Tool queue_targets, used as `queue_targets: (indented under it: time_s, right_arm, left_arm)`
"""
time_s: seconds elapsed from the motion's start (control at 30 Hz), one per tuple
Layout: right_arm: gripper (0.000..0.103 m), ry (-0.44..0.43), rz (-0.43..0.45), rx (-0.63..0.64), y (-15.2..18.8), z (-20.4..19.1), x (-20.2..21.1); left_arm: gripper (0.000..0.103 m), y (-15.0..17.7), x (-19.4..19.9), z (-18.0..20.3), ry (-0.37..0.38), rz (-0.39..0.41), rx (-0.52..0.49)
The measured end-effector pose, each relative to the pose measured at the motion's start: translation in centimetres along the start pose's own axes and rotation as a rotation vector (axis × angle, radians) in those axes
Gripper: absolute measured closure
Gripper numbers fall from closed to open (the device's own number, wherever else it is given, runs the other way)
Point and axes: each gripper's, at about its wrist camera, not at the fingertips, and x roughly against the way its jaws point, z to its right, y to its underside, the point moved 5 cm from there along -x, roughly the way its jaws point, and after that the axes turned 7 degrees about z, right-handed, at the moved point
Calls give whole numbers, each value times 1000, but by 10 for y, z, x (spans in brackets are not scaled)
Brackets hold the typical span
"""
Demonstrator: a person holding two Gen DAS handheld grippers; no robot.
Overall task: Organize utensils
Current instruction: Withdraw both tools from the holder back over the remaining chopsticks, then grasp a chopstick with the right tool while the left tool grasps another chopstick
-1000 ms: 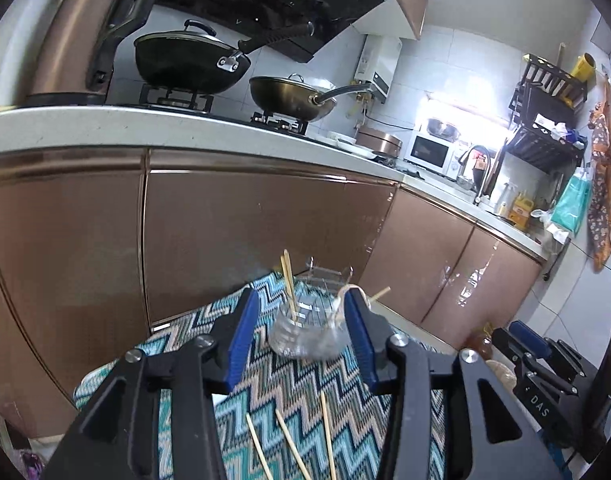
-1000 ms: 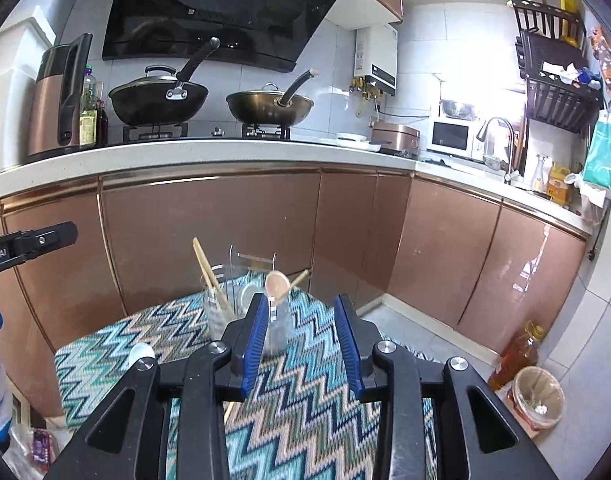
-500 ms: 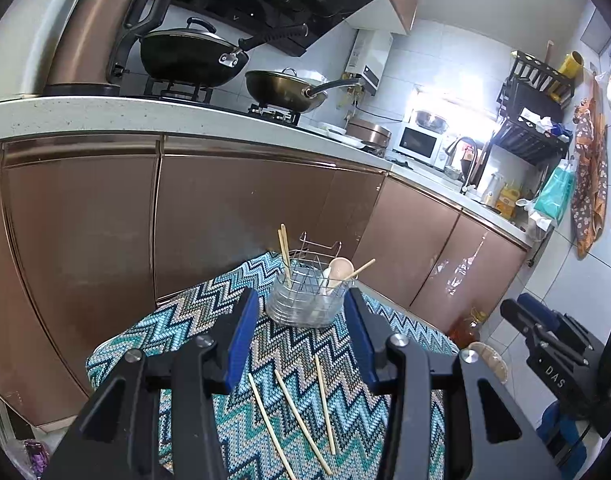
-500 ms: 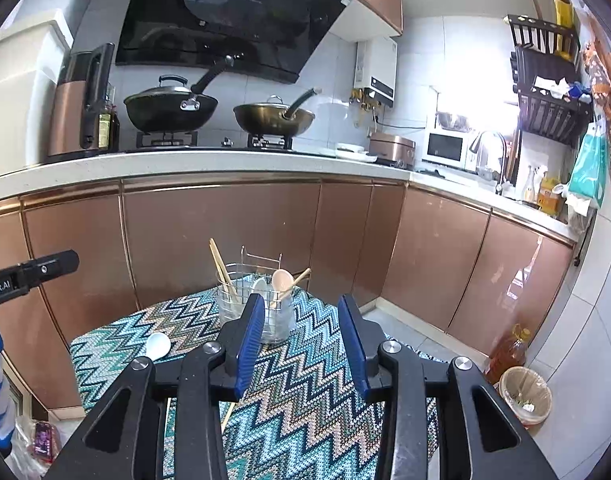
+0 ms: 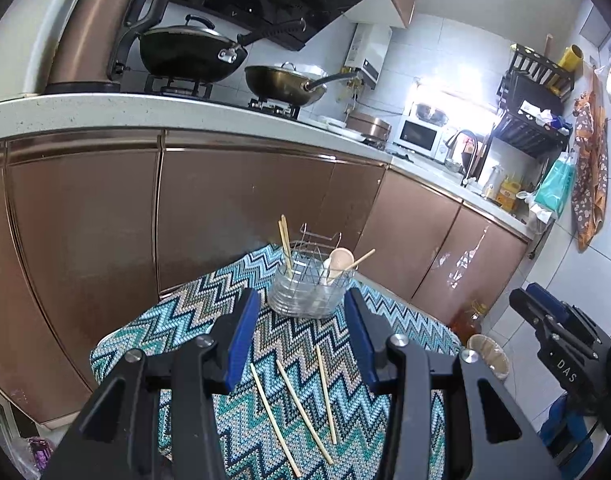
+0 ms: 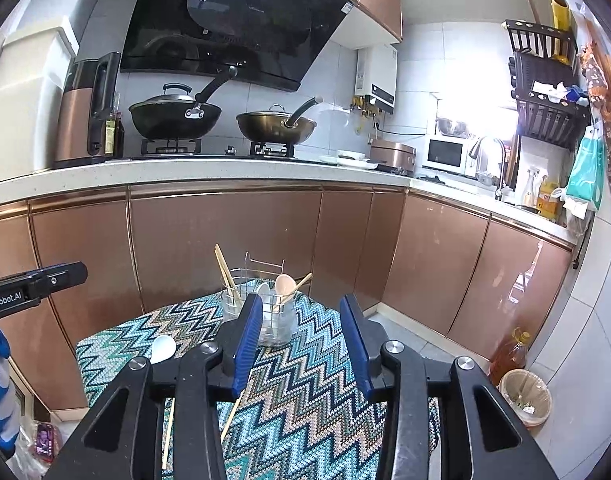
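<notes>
The caddy (image 5: 310,294) stands at the far edge of the zigzag cloth (image 5: 177,320); it holds upright chopsticks (image 5: 285,246), a wooden spoon (image 5: 339,262) and a white spoon (image 6: 262,292); three loose chopsticks (image 5: 303,410) lie on the cloth nearer the camera; a white spoon (image 6: 163,349) lies at the cloth's left side. The left gripper (image 5: 301,334) hangs above the loose chopsticks, fingers spread, holding nothing; the right gripper (image 6: 301,338) likewise, fingers apart and empty. Copper cabinets (image 6: 225,240) stand behind.
</notes>
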Motion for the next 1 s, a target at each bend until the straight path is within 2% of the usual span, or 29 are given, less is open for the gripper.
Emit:
queue_targets:
  time_s: [0.57, 1.0]
  right_arm:
    - [65, -23, -82, -42, 30, 7, -33]
    - [65, -58, -188, -65, 65, 6, -70]
  left_arm:
    - [61, 29, -44, -11, -36, -112, -10]
    - [61, 71, -93, -19, -38, -296, 10]
